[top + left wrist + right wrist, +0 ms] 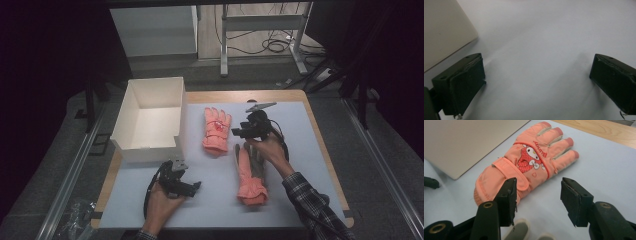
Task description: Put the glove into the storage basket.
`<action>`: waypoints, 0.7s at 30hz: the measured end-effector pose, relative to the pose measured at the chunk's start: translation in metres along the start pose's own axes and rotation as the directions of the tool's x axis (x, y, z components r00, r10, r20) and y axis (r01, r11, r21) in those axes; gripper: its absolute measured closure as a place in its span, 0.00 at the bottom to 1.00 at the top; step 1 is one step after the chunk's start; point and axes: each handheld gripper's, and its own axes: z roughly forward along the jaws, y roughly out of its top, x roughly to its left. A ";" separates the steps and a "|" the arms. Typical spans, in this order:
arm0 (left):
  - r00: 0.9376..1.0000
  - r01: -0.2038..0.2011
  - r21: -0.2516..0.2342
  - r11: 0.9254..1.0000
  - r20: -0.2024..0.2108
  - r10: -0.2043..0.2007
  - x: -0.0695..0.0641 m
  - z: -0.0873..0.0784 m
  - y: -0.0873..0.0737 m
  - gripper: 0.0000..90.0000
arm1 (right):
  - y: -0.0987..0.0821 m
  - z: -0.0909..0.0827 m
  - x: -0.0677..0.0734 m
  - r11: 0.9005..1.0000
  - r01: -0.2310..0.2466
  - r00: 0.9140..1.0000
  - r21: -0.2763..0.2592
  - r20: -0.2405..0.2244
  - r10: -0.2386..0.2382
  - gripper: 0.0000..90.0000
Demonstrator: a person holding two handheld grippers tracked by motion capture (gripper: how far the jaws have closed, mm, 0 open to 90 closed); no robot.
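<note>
Two salmon-pink winter gloves lie on the white mat. The far glove [217, 130] lies back-up with a cartoon patch and a wrist strap, clear in the right gripper view [529, 167]. The near glove [250, 175] lies palm-up with its cuff toward me, its grey fingertips [520, 230] just under the right gripper. My right gripper [239, 132] hovers above those fingertips and points left at the far glove, its jaws [537, 197] apart with nothing between them. My left gripper [192, 186] rests low on the mat at the front left, open and empty [536, 82].
An open white box [150, 117] stands at the back left of the table, its wall close to the left gripper [444, 30] and beside the far glove [461, 142]. The wooden table edge [320, 145] frames the mat. Floor cables and a desk frame lie beyond.
</note>
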 end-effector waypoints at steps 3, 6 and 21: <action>1.000 0.000 -0.001 1.000 0.000 0.000 0.000 0.000 0.000 0.00 | 0.008 0.012 0.002 1.000 0.014 1.000 0.016 0.004 -0.014 0.57; 1.000 0.001 -0.001 1.000 0.000 -0.001 0.000 0.000 0.000 0.00 | 0.015 0.023 0.005 0.999 0.036 0.999 0.034 0.002 -0.037 0.61; 1.000 0.002 -0.002 1.000 0.000 -0.002 0.000 0.000 0.000 0.00 | 0.042 0.077 0.015 0.988 0.085 0.996 0.128 0.027 -0.089 0.55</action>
